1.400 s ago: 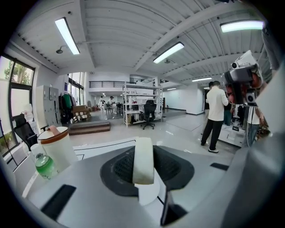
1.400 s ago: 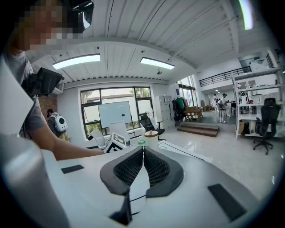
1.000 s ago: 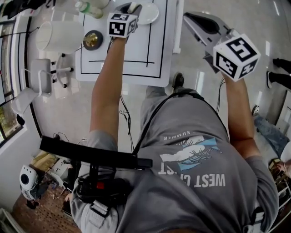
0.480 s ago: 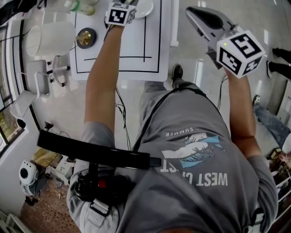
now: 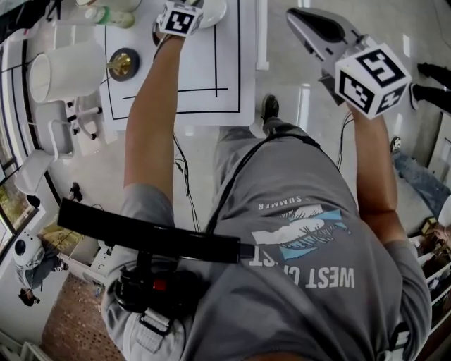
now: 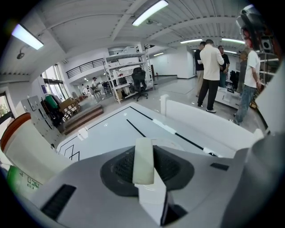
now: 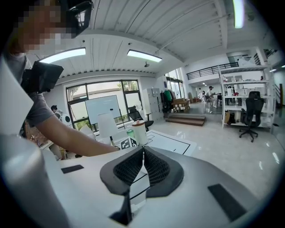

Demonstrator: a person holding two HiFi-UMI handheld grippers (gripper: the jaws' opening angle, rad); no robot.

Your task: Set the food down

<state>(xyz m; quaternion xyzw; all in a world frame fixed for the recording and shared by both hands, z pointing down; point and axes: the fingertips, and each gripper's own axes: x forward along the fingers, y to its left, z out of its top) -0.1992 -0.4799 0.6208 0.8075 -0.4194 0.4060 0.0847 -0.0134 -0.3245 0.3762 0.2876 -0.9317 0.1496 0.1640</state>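
My left gripper is shut on a pale flat strip of food that stands upright between its black pads. It hangs over the white table with black lines, just above a faint white plate. In the head view its marker cube is at the top edge beside the plate, and the jaws are cut off there. My right gripper is shut with nothing in it, held off the table's right side above the floor.
A white jug, a brass thing on a dark coaster and a green bottle stand on the table's left part. A white upright board lines the table's right edge. Several people stand beyond it.
My left arm has reached farther across the table and sunk toward the plate, still holding the food. The right gripper has shifted only slightly.
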